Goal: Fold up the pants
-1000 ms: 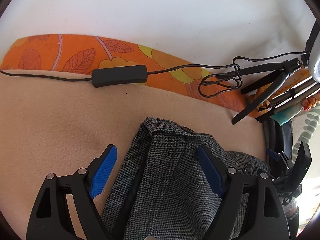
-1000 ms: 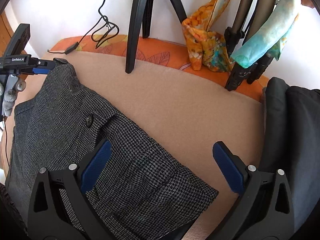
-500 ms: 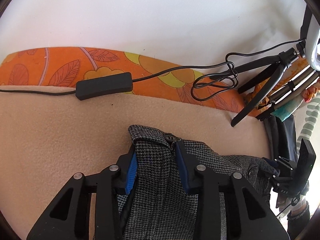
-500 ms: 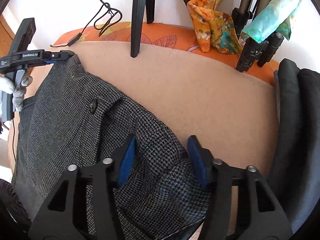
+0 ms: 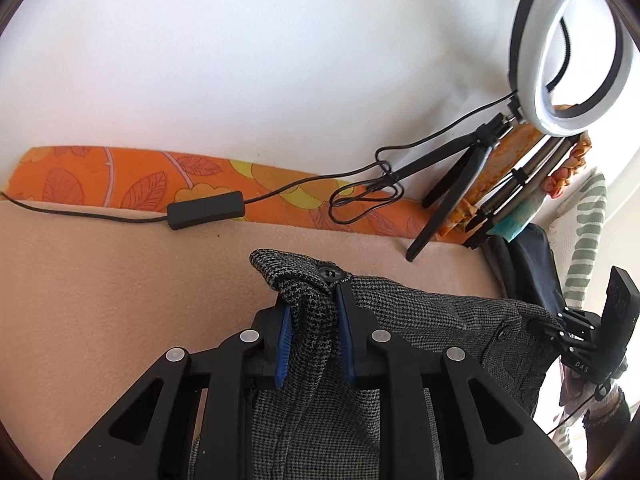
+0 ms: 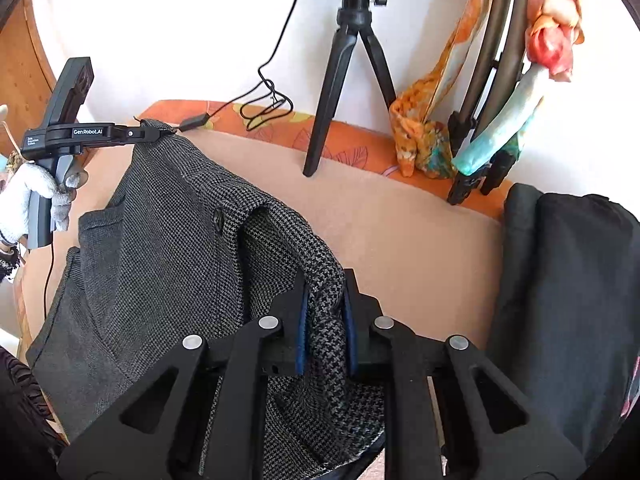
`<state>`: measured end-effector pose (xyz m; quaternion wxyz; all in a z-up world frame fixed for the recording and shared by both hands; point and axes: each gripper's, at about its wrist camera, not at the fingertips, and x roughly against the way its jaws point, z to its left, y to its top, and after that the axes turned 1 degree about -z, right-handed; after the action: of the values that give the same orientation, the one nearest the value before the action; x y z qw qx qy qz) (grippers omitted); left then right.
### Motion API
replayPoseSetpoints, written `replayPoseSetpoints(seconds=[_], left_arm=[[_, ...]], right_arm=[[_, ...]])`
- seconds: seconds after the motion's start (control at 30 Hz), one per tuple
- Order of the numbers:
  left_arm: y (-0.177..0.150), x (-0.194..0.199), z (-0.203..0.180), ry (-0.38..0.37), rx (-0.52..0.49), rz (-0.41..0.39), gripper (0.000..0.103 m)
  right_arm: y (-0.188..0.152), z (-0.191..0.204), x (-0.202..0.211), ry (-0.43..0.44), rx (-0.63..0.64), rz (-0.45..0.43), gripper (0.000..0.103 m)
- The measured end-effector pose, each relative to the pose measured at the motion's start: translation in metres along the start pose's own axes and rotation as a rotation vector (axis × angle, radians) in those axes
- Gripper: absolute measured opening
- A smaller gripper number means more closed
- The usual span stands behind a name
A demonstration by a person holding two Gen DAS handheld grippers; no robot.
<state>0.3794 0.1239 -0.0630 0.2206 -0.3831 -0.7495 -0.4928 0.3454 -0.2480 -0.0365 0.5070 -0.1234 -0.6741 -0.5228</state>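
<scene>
Left gripper [image 5: 311, 334]: tilted down toward the bed, its jaws have just been closing and now pinch a bunched corner of the pants [image 5: 420, 320] at the waistband, just below a black button [image 5: 329, 271].
Right gripper [image 6: 325, 326]: also angled down, its jaws have just been closing too and clamp a rolled fold of the same cloth.
Hand [image 6: 24, 196]: gloved in white, wrapped around the left gripper's handle, seen from the right wrist view at the far left.
Pants: grey houndstooth, raised at both pinched ends and sagging between them, the rest draping down over the blanket [image 5: 100, 280].
Blanket: peach, spread flat under the pants.
Dark cloth [image 6: 568, 280]: a black pile on the blanket just beside the right gripper's outer side.
Cable [image 5: 206, 209]: black, with an inline box, lying along the blanket's far edge.
Sheet [image 5: 120, 184]: orange leaf print, a strip between blanket and wall.
Tripod [image 6: 350, 64]: black, standing on the blanket's far edge past the pants.
Ring light [image 5: 568, 48]: lit, mounted above the tripod by the white wall.
Scarves [image 6: 424, 140]: colourful, hanging beside the tripod.
</scene>
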Motion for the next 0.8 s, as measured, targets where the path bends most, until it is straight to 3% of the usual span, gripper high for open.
replayPoseSetpoints(seconds=[0.37,0.8], left_arm=[[-0.033,0.098,-0.034,-0.045,-0.037,-0.149,0.015],[-0.124,0.176,-0.057,-0.056,-0.066,-0.209,0.015]], right_arm=[[-0.025,0.060,0.093,-0.044,0.091,-0.142,0.014],[-0.087,0.120,0.152,-0.088,0.195,-0.179,0.014]])
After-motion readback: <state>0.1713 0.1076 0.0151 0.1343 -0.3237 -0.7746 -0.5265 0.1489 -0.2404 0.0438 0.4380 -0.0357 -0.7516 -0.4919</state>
